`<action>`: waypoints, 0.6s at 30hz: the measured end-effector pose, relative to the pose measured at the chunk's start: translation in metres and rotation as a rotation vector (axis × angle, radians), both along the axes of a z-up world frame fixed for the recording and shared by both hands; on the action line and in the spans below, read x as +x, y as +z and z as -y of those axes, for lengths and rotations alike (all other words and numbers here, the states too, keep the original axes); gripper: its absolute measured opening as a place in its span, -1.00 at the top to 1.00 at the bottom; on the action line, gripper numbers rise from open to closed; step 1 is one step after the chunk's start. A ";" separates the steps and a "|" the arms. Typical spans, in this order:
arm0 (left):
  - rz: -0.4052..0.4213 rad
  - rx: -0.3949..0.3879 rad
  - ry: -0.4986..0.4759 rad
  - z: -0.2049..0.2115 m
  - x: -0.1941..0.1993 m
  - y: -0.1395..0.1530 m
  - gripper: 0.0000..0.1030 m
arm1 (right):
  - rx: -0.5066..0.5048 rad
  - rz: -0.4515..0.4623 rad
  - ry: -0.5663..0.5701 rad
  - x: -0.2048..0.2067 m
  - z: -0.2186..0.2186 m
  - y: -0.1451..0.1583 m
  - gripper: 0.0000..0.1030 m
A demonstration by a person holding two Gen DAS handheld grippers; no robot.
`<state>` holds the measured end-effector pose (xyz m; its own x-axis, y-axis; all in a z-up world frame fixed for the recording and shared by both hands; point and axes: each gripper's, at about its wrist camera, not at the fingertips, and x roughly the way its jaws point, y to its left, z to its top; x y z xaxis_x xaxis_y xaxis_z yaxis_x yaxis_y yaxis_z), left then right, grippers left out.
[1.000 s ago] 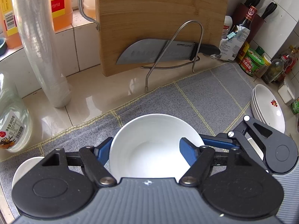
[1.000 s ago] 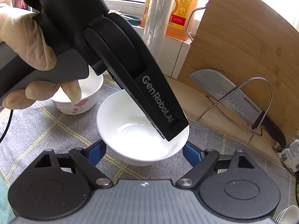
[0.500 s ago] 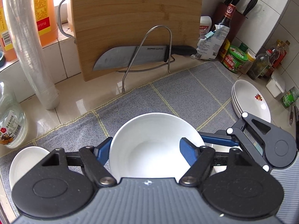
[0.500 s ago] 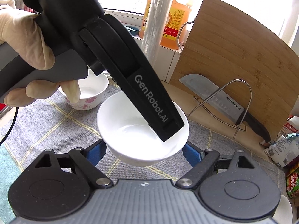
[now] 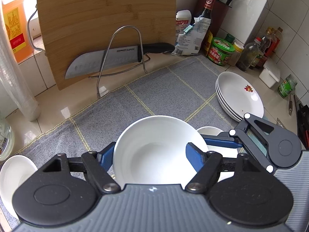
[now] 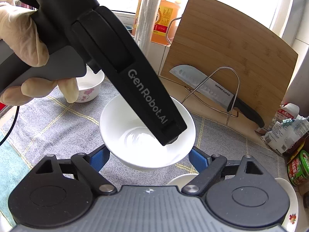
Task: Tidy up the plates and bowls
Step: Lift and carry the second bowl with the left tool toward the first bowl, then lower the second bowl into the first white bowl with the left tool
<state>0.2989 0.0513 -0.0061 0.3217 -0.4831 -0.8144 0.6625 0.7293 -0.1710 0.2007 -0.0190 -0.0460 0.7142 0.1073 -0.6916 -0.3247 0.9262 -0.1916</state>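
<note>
The left gripper's body [image 5: 152, 208] is covering the near rim of the white bowl [image 5: 154, 150] at the frame's bottom. A second bowl [image 5: 212, 133] is peeking out behind it, mostly hidden. At lower left, a small bowl [image 5: 13, 174] is running off the edge. Jar labels [image 5: 220, 54] at upper right are staying unreadable.

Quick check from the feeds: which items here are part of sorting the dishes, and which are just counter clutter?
Job items:
white bowl held in the left gripper
stacked plates
floral bowl
small bowl underneath

Clutter:
knife
cutting board
green-lidded jar
oil bottle
</note>
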 end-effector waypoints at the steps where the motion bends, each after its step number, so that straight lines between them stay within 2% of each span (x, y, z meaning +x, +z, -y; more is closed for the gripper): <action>1: 0.001 -0.002 -0.009 0.003 -0.001 0.001 -0.46 | -0.001 0.001 -0.008 -0.002 0.002 0.000 -0.77; 18: 0.012 -0.015 -0.207 0.068 -0.023 0.000 -0.49 | -0.012 -0.005 -0.205 -0.036 0.046 -0.002 -0.77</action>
<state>0.2758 -0.0172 -0.0063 0.2235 -0.5520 -0.8034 0.8001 0.5746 -0.1722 0.1650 -0.0647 -0.0482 0.7165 -0.0482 -0.6959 -0.1310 0.9706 -0.2021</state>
